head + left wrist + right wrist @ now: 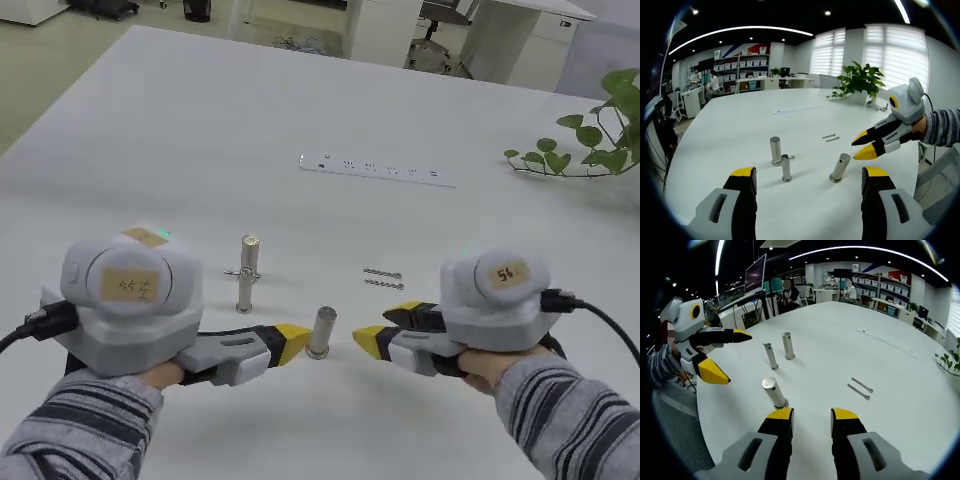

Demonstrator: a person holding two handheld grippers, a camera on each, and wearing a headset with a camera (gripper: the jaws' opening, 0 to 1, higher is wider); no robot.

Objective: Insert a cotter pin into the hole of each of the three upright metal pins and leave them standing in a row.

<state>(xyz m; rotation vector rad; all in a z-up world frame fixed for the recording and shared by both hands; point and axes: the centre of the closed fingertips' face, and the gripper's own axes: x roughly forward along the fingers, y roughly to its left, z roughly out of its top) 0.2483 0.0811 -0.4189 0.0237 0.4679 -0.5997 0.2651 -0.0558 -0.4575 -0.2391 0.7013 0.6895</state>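
Note:
Three metal pins stand on the white table (180, 150). The far pin (250, 250) and the near pin (322, 332) are bare. The middle pin (244, 292) has a cotter pin (239, 272) through its upper part. Two loose cotter pins (382, 279) lie side by side to the right. My left gripper (290, 342) is open just left of the near pin (839, 168), its jaws wide apart. My right gripper (385, 325) is open just right of the same pin (774, 391). Neither holds anything.
A white power strip (375, 168) lies flat further back on the table. A potted plant (598, 140) trails leaves at the right edge. Desks, shelves and people stand in the room beyond.

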